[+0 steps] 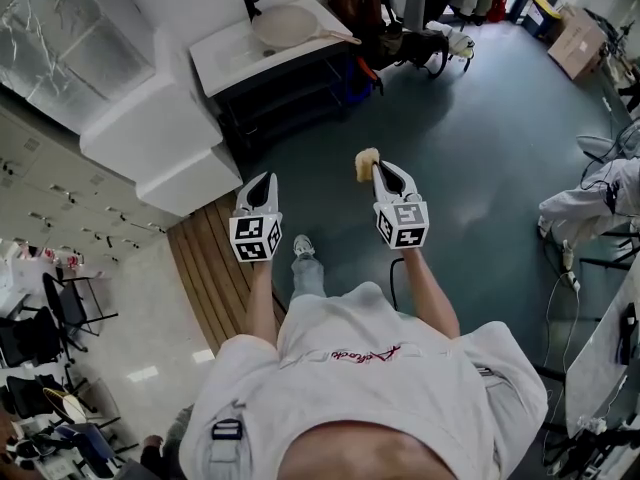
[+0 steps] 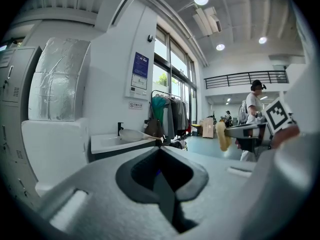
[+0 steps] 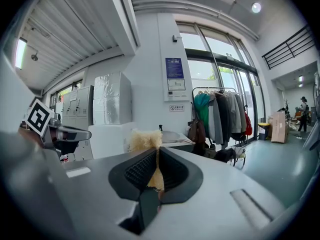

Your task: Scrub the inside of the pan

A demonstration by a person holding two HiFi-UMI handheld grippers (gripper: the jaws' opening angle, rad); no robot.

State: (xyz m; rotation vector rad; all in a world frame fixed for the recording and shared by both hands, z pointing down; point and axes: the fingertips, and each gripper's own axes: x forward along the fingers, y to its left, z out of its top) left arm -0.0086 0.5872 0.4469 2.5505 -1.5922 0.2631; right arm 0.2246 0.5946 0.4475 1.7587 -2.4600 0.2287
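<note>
Pan [image 1: 283, 24], one, on the counter [image 1: 225, 56]; right gripper [image 1: 379, 169] fingers pinch one sponge [image 1: 366, 164], left gripper [image 1: 262, 180] fingers closed.

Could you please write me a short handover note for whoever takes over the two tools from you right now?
Left tool: jaws together, nothing in them, held in the air.
Right tool: shut on a yellow sponge that sticks out past the tips.
Pan: on the white sink counter across the floor ahead, beside the black tap. Neither tool is near it.
Done: the sponge is in hand.
Left: walk to the counter, probably steady the pan with the left tool, then scrub its inside. No scrubbing has started.
</note>
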